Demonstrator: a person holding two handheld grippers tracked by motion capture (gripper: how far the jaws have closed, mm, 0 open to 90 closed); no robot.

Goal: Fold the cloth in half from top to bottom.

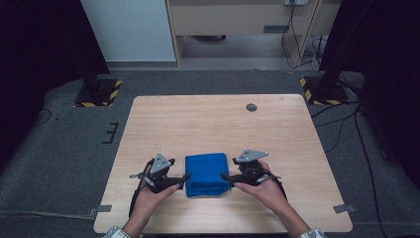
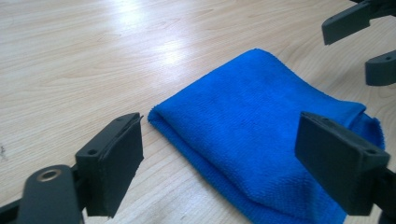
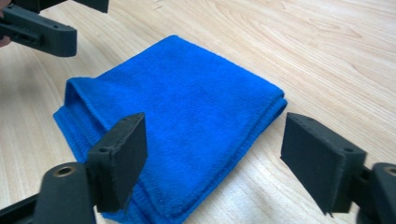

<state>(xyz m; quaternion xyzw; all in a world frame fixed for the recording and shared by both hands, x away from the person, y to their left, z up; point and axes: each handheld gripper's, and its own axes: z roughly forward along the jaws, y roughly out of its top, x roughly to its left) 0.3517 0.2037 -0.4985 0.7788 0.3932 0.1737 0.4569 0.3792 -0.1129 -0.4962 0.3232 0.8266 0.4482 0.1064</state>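
Observation:
A folded blue cloth [image 1: 207,173] lies flat on the wooden table [image 1: 218,124], near its front edge. My left gripper [image 1: 184,179] sits at the cloth's left side, held in a hand. In the left gripper view the jaws stand wide apart, and between them lie the cloth [image 2: 252,121] and its folded edge, which no pad presses; my left gripper [image 2: 219,135] is open. My right gripper [image 1: 225,179] rests at the cloth's right side. In the right gripper view it [image 3: 212,135] is open too, with the cloth [image 3: 187,98] lying loose between the pads.
A small grey round cap [image 1: 251,107] sits in the tabletop at the far side. Two stand bases with yellow-black stripes [image 1: 99,91] [image 1: 322,89] flank the table on the floor. Cables run along the floor at the right.

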